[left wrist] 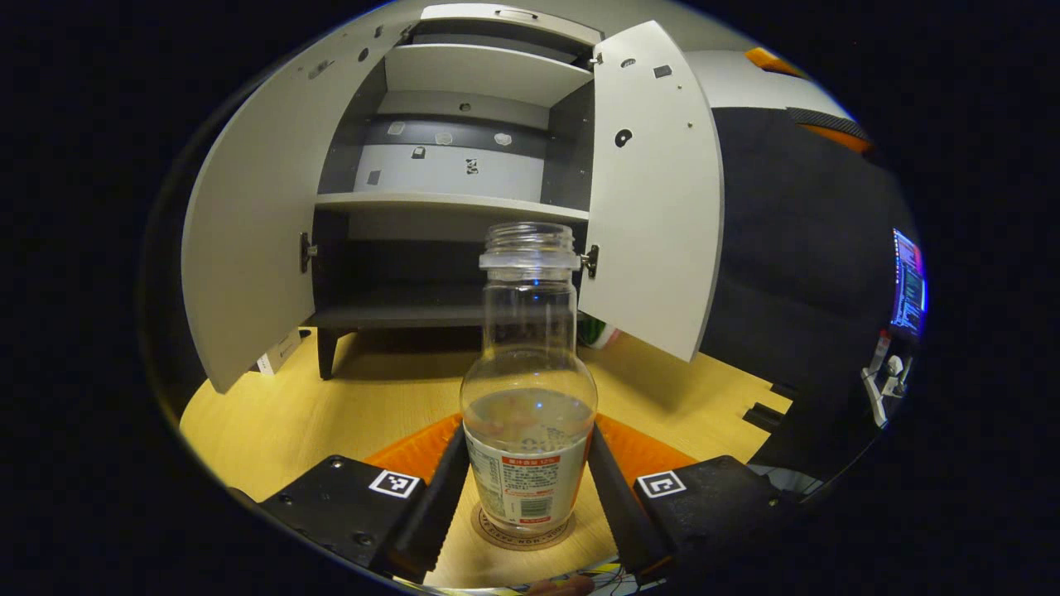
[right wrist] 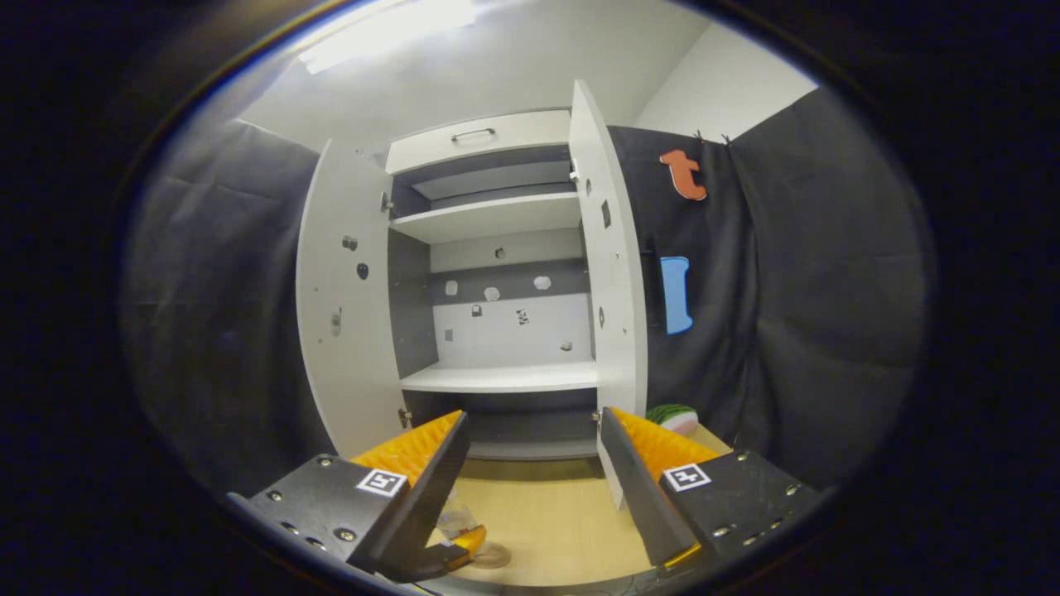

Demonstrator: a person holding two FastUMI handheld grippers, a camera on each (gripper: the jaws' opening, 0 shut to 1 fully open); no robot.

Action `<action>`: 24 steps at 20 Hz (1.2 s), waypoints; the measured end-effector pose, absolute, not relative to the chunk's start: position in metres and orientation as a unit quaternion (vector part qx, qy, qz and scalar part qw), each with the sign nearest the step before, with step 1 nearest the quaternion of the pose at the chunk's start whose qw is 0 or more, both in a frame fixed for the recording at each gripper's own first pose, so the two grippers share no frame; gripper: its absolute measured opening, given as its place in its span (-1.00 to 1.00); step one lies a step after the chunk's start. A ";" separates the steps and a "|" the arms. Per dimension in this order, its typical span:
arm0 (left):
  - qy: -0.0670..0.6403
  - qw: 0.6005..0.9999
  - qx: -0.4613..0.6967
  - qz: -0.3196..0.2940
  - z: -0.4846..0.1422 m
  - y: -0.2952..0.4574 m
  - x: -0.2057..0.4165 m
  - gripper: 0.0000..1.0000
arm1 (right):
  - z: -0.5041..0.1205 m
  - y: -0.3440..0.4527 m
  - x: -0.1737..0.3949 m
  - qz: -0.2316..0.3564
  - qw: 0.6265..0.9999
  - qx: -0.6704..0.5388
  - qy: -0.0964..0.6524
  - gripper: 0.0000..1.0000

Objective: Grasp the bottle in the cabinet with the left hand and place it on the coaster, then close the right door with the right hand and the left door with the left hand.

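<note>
1. The bottle [left wrist: 528, 389] stands upright on the coaster [left wrist: 523, 530], near the worktop's [left wrist: 331, 414] front edge.
2. The left hand-held gripper [left wrist: 527, 488] flanks its base; finger contact cannot be told.
3. The right hand-held gripper [right wrist: 534, 463] is wide and empty, with the right door [right wrist: 609, 290] straight ahead.

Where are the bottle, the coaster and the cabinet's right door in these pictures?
bottle [left wrist: 528, 364]: left gripper view, on its clear glass body above the label.
coaster [left wrist: 487, 532]: left gripper view, on its rim left of the bottle's base.
right door [left wrist: 658, 190]: left gripper view, on its open inner face.
</note>
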State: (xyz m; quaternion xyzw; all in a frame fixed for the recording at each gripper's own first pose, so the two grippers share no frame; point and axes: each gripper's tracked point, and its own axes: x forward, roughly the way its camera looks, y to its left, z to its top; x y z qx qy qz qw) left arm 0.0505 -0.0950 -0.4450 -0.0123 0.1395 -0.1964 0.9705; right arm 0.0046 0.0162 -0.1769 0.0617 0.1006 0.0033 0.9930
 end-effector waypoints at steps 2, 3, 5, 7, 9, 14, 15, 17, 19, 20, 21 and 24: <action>0.141 0.969 0.002 -0.203 -0.461 -0.098 0.046 0.61 | -0.184 0.011 0.008 -0.004 0.991 0.079 0.106 0.87; 0.149 0.967 0.009 -0.206 -0.470 -0.098 0.040 0.61 | -0.188 0.009 0.009 -0.008 0.990 0.082 0.110 0.97; 0.146 0.966 0.014 -0.213 -0.475 -0.100 0.041 0.63 | -0.194 0.000 0.009 -0.016 0.990 0.074 0.117 0.97; 0.146 0.965 0.014 -0.218 -0.481 -0.101 0.045 0.61 | -0.195 -0.006 0.010 -0.017 0.991 0.060 0.116 0.96; 0.165 0.960 0.020 -0.224 -0.496 -0.100 0.043 0.63 | -0.196 -0.012 0.010 -0.016 0.992 0.048 0.113 0.86; 0.178 0.956 0.053 -0.225 -0.505 -0.093 0.037 0.94 | -0.196 -0.039 0.009 -0.038 0.992 0.038 0.115 0.97; 0.185 0.954 0.054 -0.231 -0.509 -0.095 0.033 1.00 | -0.195 -0.046 0.006 -0.045 0.992 0.040 0.114 0.97; 0.189 0.950 0.054 -0.244 -0.503 -0.098 0.027 0.99 | -0.194 -0.058 0.000 -0.053 0.991 0.043 0.113 0.97; 0.184 0.947 0.060 -0.255 -0.490 -0.102 0.025 0.99 | -0.195 -0.074 -0.007 -0.067 0.990 0.039 0.115 0.97; 0.180 0.946 0.064 -0.261 -0.481 -0.104 0.025 1.00 | -0.197 -0.083 -0.009 -0.075 0.989 0.038 0.118 0.97; 0.174 0.946 0.069 -0.266 -0.472 -0.106 0.025 0.99 | -0.198 -0.093 -0.011 -0.085 0.988 0.040 0.119 0.97; 0.161 0.947 0.082 -0.267 -0.441 -0.106 0.028 1.00 | -0.192 -0.115 -0.014 -0.105 0.986 0.054 0.117 0.97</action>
